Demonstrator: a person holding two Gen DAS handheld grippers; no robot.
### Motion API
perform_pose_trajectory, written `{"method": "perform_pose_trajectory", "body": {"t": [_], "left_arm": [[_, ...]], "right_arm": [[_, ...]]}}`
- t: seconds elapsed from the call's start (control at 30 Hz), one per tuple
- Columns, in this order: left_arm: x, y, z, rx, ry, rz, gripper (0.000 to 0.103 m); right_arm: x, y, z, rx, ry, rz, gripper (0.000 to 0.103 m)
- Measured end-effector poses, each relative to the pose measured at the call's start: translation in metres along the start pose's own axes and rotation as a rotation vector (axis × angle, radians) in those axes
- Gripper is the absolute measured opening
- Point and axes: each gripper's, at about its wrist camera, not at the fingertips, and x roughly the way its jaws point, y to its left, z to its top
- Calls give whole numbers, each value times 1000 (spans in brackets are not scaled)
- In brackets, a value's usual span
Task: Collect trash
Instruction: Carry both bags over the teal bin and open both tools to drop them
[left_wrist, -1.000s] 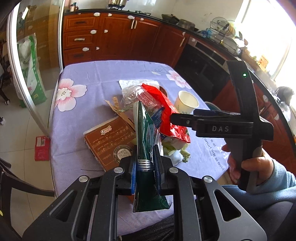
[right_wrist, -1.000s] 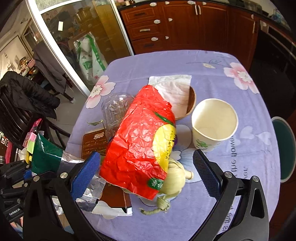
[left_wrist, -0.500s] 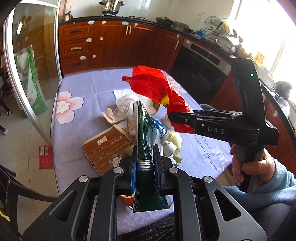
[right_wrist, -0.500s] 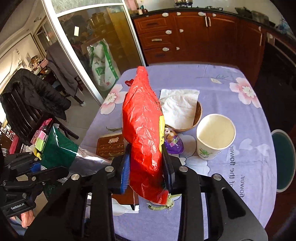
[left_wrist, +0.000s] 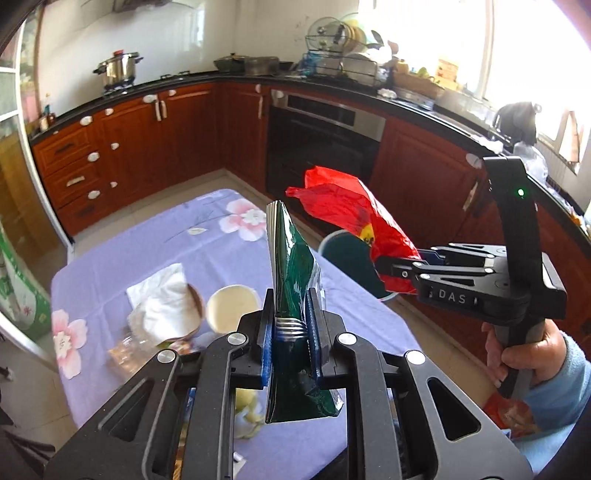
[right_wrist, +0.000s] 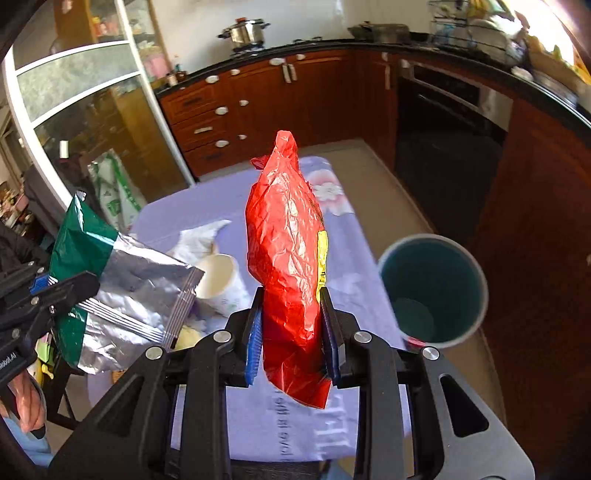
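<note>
Both grippers have lifted off the desk (left_wrist: 192, 236) since a second ago, and the right gripper (right_wrist: 291, 328), then wide open around the red bag (right_wrist: 288, 258), now pinches it between its blue pads. That bag is crinkled glossy red plastic with a yellow patch on one edge, standing up out of the gripper and hanging crumpled below it, with a teal bin (right_wrist: 432, 291) just to its right. Clamped narrow in the left gripper (left_wrist: 291, 328) is a flat green wrapper (left_wrist: 291, 266), silver inside with a ribbed seam, upright above the paper cup (left_wrist: 232, 306) and tissue (left_wrist: 162, 302).
</note>
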Motion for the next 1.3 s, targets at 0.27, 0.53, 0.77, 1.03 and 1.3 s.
{"method": "perform_pose_trajectory", "body": {"t": [0.27, 0.53, 0.77, 1.03, 1.3], "left_arm": [[139, -78, 48, 61, 134, -111, 17], [257, -120, 70, 100, 255, -135, 17], [328, -127, 65, 73, 360, -123, 18], [350, -127, 61, 64, 374, -70, 68], [328, -119, 57, 31, 343, -46, 91]], "right_arm": [[44, -129, -35, 190, 169, -123, 27], [109, -200, -47, 319, 296, -128, 28], [152, -226, -29, 337, 348, -128, 33], [175, -219, -5, 301, 335, -169, 78], [160, -216, -1, 290, 297, -211, 87]]}}
